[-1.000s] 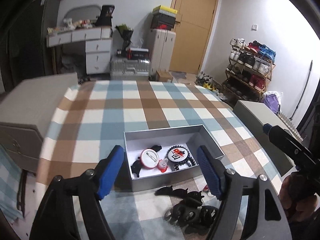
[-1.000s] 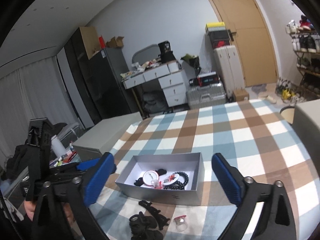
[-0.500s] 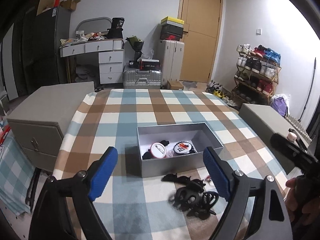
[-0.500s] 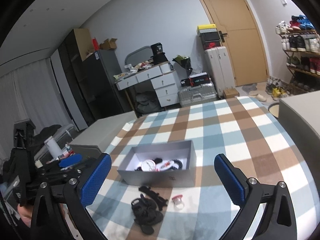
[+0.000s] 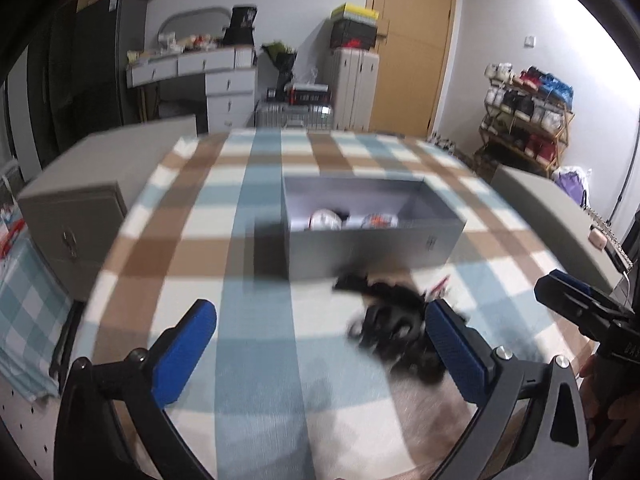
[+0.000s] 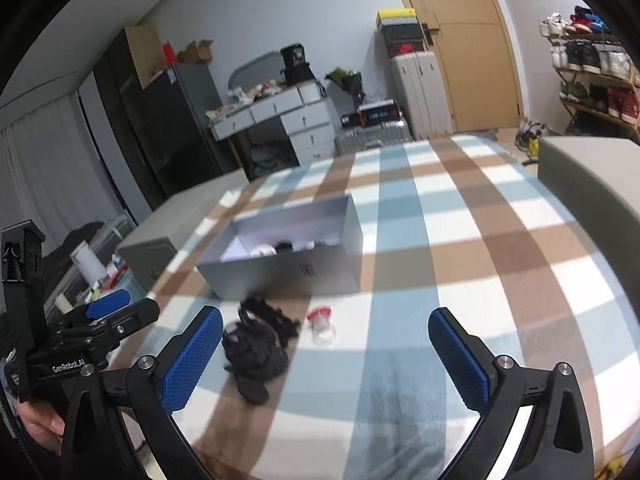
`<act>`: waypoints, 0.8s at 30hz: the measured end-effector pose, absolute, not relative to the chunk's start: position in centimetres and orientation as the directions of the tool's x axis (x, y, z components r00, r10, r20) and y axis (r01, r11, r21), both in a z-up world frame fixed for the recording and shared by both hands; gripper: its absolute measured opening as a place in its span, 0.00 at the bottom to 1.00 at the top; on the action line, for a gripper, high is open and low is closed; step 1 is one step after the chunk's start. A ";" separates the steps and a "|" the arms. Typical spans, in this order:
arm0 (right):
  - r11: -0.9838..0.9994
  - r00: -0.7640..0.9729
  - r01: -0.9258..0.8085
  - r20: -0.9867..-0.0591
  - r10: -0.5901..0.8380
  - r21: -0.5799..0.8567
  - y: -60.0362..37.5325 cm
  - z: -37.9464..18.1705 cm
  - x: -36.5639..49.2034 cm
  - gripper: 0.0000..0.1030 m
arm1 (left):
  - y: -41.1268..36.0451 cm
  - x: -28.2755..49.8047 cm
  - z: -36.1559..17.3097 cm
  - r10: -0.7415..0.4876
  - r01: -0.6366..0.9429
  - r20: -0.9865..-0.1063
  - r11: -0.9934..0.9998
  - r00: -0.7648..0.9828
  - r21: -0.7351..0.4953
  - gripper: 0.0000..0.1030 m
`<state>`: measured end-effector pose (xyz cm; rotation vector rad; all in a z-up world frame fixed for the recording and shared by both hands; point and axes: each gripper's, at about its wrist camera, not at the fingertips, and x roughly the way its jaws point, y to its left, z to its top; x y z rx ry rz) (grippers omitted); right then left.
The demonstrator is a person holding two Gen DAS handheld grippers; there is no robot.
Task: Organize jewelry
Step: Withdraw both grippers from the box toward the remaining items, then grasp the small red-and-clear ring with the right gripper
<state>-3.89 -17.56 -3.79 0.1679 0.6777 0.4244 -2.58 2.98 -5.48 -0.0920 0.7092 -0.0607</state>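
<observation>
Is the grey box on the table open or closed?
Open: the grey box has no lid on top, and its inside shows.

Both cameras look down from close by, left and right, at the same grey box on the checked cloth.

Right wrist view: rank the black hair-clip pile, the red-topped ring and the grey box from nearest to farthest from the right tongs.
1. Black hair-clip pile, beside the tongs' left pad.
2. Red-topped ring, just beyond, mid-cloth.
3. Grey box, farthest back, open.
</observation>
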 end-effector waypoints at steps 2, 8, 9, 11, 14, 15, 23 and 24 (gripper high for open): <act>0.903 0.684 -0.327 -0.590 0.429 0.278 -17.3 -4.6 -3.9 1.00 | 3.1 -2.7 -6.4 -0.097 0.023 -0.674 0.993 0.732 -0.119 0.99; 0.895 0.626 -0.317 -0.640 0.446 0.313 -16.7 -7.0 -3.0 1.00 | 3.6 -3.3 -7.8 -0.109 0.009 -0.711 0.990 0.694 -0.143 0.99; 0.894 0.619 -0.312 -0.645 0.449 0.323 -16.7 -7.3 -2.8 0.98 | 3.6 -3.3 -7.9 -0.112 0.009 -0.712 0.989 0.694 -0.146 0.99; 0.888 0.609 -0.307 -0.646 0.459 0.342 -16.6 -7.5 -2.3 0.96 | 3.7 -3.4 -7.9 -0.118 0.009 -0.711 0.988 0.693 -0.155 0.99; 0.879 0.594 -0.300 -0.649 0.476 0.371 -16.6 -7.7 -1.2 0.92 | 3.8 -3.2 -8.1 -0.133 0.009 -0.718 0.985 0.684 -0.173 0.99; 0.880 0.590 -0.293 -0.654 0.474 0.373 -16.5 -7.7 -0.8 0.90 | 3.8 -3.2 -8.2 -0.136 0.009 -0.720 0.984 0.680 -0.177 0.99; 0.900 0.552 -0.281 -0.711 0.436 0.333 -15.0 -8.4 2.1 0.65 | 4.2 -2.7 -8.2 -0.178 0.033 -0.714 0.977 0.677 -0.212 0.99; 0.900 0.548 -0.289 -0.715 0.434 0.325 -14.6 -8.3 2.2 0.64 | 4.3 -2.7 -8.2 -0.185 0.036 -0.714 0.975 0.675 -0.218 0.99</act>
